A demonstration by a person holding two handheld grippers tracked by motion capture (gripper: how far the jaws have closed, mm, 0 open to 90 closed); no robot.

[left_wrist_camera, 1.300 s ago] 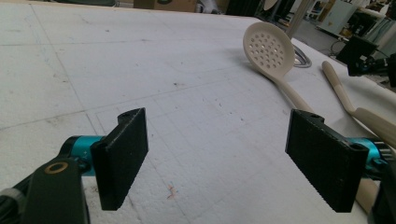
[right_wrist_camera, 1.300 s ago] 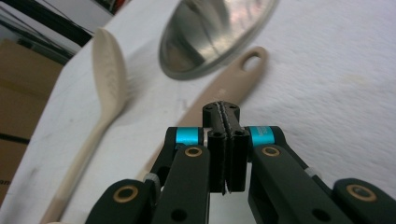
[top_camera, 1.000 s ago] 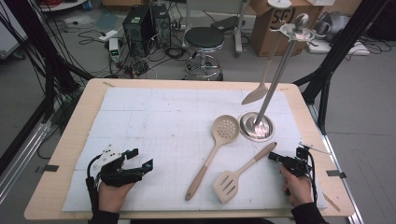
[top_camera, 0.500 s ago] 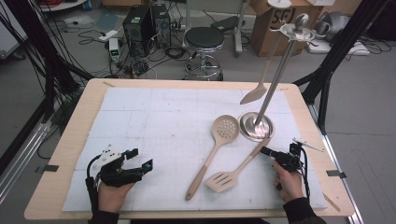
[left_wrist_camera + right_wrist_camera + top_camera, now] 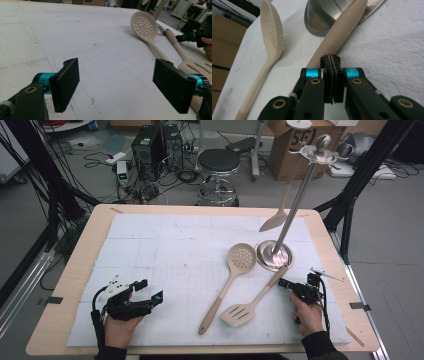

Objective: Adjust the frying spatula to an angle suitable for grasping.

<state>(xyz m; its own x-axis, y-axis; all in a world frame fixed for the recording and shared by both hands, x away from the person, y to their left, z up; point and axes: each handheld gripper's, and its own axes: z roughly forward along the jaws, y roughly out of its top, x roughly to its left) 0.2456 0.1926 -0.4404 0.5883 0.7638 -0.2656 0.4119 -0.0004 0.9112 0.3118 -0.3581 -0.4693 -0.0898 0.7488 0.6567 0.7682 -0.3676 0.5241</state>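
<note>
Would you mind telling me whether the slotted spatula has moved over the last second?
Yes. In the high view the slotted spatula has swung: its handle end now lies against the metal stand base, and its head sits nearer the perforated spoon, with the shut right claw beside its handle.

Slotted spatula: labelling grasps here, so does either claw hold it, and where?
No. The right claw is shut on nothing against the slotted spatula handle; the left claw is open.

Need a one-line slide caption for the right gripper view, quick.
Right gripper, jaws shut, against the slotted spatula handle, beside the perforated spoon and steel stand base.
</note>
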